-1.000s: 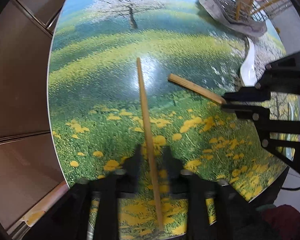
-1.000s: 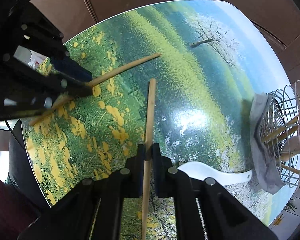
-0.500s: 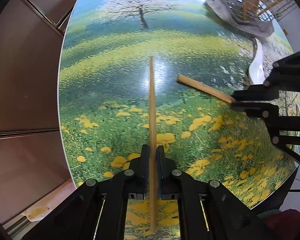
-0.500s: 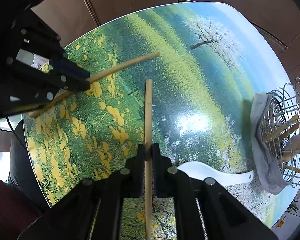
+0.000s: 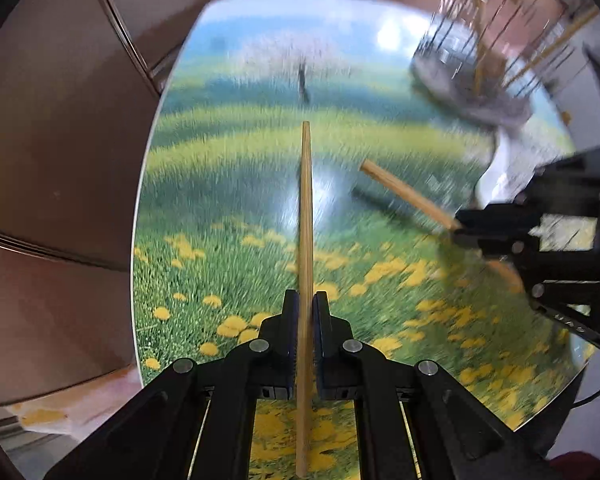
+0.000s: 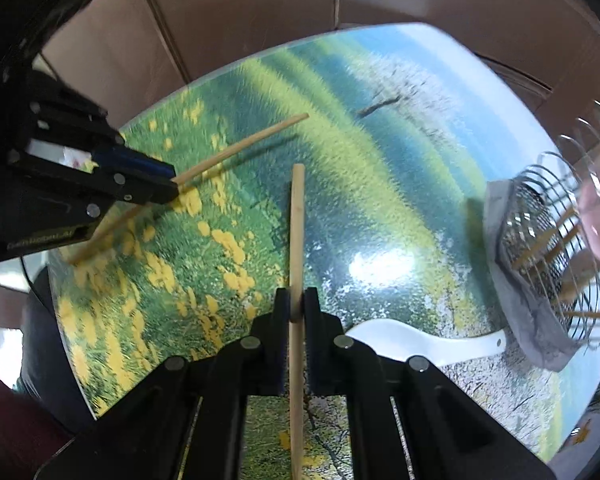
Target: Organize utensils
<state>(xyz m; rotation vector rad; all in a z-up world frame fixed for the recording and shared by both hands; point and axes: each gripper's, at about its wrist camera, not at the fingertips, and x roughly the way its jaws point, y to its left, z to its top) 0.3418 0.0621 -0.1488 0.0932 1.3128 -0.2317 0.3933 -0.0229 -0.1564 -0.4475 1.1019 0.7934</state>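
While both jaws are clenching a light, stiff wooden chopstick [image 5: 305,240] near its middle, each is looking prone to pivoting.

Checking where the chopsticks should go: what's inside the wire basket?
The wire basket holds several wooden chopsticks standing tilted. A grey cloth hides its base; the blurred top is unreadable.

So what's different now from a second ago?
The left gripper closed its fingers on the chopstick that lay loose between them, and lifted it off the table. The right gripper kept hold of its own chopstick and rose a little too. The white spoon and the wire basket stayed where they were.
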